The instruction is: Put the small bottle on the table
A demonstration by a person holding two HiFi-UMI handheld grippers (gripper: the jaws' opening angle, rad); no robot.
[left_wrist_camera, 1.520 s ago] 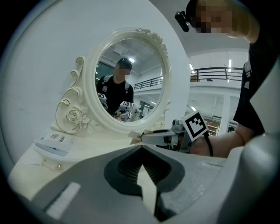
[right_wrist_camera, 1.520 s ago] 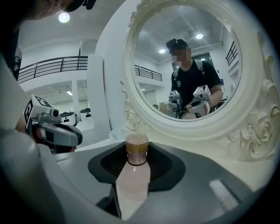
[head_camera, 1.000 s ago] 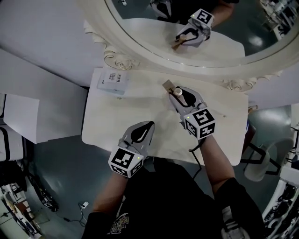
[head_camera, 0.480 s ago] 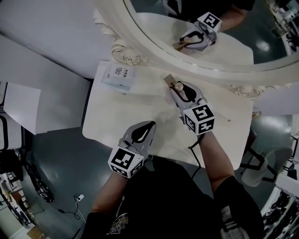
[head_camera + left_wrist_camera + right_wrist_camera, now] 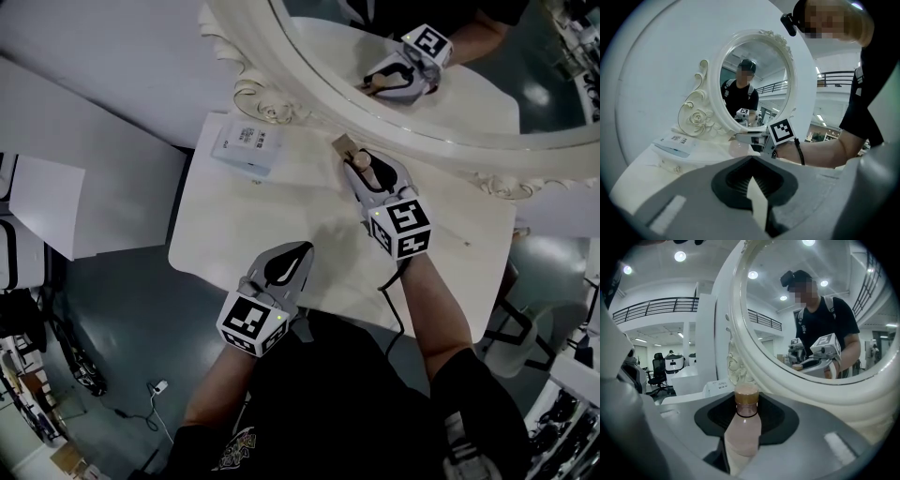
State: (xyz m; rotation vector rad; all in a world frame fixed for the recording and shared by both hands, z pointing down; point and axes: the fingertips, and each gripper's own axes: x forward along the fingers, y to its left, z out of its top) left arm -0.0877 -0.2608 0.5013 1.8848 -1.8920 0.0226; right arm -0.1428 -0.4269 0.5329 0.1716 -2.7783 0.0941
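Setting down is the step in hand, I judge: bring the small pink bottle with gold cap [image 5: 743, 425] onto a bare patch of the cream-white surface [image 5: 234, 220], clear of the ornate white mirror frame [image 5: 281, 89], and open only once it is supported. The right gripper [image 5: 361, 169] clamps the bottle lengthwise between its jaws, cap toward the mirror, over the surface's back part. Contact is unclear. The left gripper [image 5: 300, 249] has its jaws together, empty, near the front edge.

The small bottle [image 5: 743, 427] is pale pink with a golden-brown cap [image 5: 746, 397]; the table [image 5: 244, 234] is cream, the mirror frame [image 5: 300, 89] white.
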